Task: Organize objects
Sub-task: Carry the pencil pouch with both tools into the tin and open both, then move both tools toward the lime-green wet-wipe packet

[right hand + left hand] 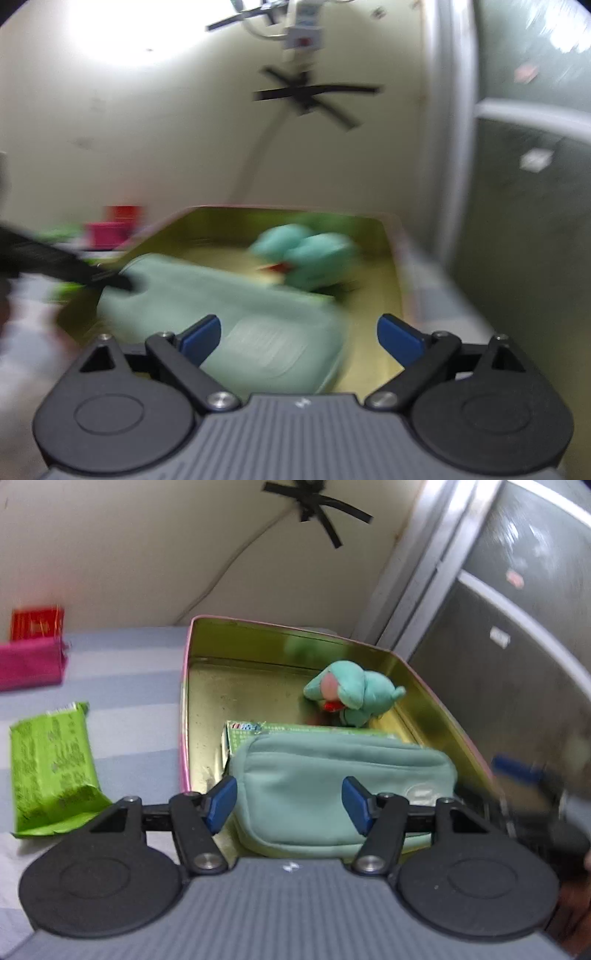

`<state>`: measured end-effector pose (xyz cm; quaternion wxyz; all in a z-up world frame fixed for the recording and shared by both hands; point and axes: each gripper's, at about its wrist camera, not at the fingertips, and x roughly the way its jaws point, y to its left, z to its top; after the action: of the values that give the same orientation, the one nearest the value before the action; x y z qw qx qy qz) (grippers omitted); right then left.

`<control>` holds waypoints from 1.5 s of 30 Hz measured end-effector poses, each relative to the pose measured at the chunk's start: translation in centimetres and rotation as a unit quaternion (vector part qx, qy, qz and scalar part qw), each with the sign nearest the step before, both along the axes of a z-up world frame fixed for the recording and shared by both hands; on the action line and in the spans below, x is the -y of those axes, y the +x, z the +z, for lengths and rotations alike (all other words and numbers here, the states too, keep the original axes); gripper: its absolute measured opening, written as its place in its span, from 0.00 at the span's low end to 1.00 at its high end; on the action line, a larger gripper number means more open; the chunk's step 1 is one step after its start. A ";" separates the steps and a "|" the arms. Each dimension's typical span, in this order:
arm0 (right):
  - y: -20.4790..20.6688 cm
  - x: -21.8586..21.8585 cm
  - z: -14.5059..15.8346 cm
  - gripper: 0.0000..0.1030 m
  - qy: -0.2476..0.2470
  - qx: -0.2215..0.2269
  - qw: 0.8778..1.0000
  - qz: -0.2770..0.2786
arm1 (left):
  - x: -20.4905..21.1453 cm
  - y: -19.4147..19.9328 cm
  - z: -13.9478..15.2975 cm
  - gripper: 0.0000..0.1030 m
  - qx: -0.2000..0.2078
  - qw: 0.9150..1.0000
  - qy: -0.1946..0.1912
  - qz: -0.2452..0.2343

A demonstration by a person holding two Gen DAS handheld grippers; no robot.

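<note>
A gold tin box (207, 701) with a pink rim holds a mint fabric pouch (332, 775), a green packet (295, 731) under it, and a teal plush toy (351, 690) at the back. My left gripper (290, 805) is open, its blue pads either side of the pouch's near end without closing on it. A green snack packet (51, 768) lies on the striped cloth left of the box. In the blurred right wrist view, my right gripper (299, 339) is open above the pouch (240, 317) and box (373, 332); the plush (314, 258) lies beyond.
A pink pouch (29, 664) and a red box (37, 622) sit at the far left by the wall. A metal-framed dark door (517, 646) stands right of the box. The other gripper's blurred fingers (517, 771) show at the box's right side.
</note>
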<state>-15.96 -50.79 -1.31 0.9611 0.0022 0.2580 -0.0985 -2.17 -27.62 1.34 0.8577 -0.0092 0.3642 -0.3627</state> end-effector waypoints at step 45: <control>-8.8 -8.8 2.2 0.93 0.159 0.127 0.979 -0.026 | -7.9 -7.3 1.5 0.66 0.194 0.976 0.089 0.049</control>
<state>-24.72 -42.02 0.85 0.9706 0.1743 0.1460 -0.0796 -9.43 -19.73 2.87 0.9261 0.1198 0.2209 -0.2815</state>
